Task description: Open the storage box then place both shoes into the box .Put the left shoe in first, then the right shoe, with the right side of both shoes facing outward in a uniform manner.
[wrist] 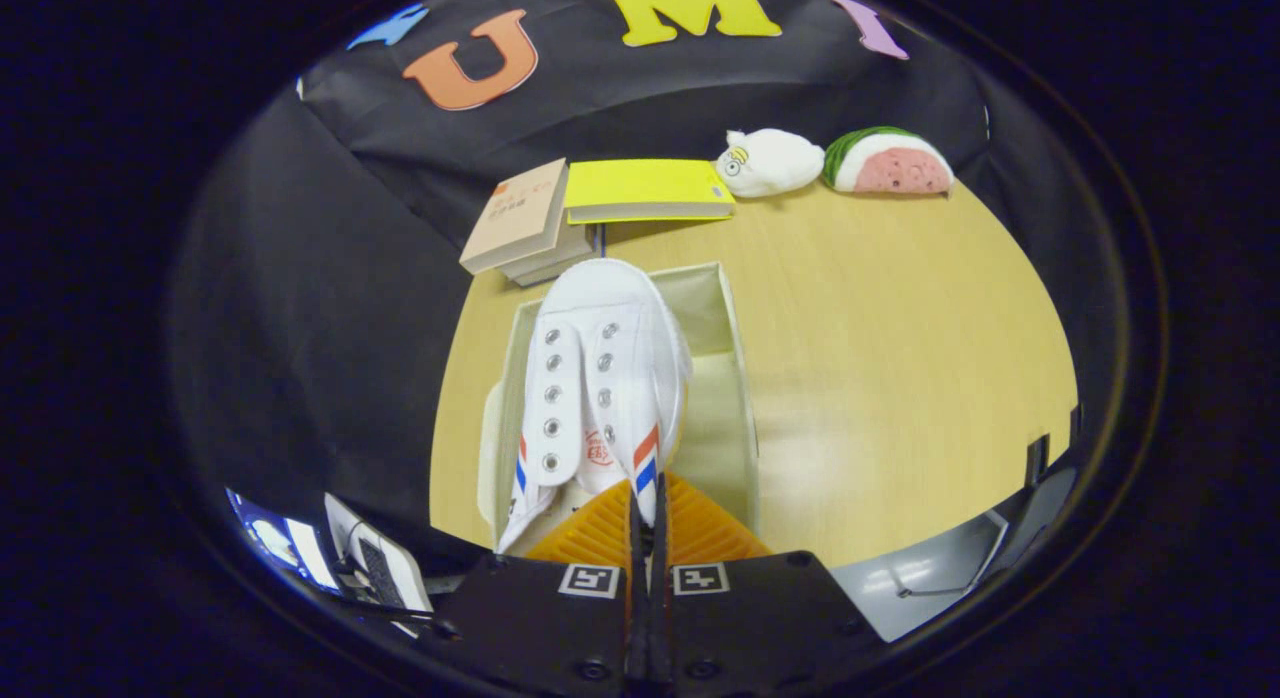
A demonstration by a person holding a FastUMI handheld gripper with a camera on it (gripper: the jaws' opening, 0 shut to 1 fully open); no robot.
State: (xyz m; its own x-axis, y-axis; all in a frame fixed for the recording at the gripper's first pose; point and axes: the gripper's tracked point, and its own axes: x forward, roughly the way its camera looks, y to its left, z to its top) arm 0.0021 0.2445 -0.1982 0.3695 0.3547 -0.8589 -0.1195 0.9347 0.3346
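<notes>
A white canvas shoe (pixel 598 378) with metal eyelets and red-and-blue side stripes hangs toe-forward over the open beige storage box (pixel 728 378). My gripper (pixel 648 523) is shut on the shoe's heel collar, its orange fingers (pixel 700 533) pressed together on the white cloth. The shoe sits over the box's left half, toe near the far wall. The box's right half shows a bare pale floor. The shoe covers whatever lies under it in the left half.
On the wooden table (pixel 880 358) beyond the box lie a tan book (pixel 520 218) and a yellow book (pixel 645 190). A white plush toy (pixel 768 162) and a watermelon plush (pixel 888 162) rest at the back. A laptop (pixel 375 568) sits low left, a chair (pixel 940 568) low right.
</notes>
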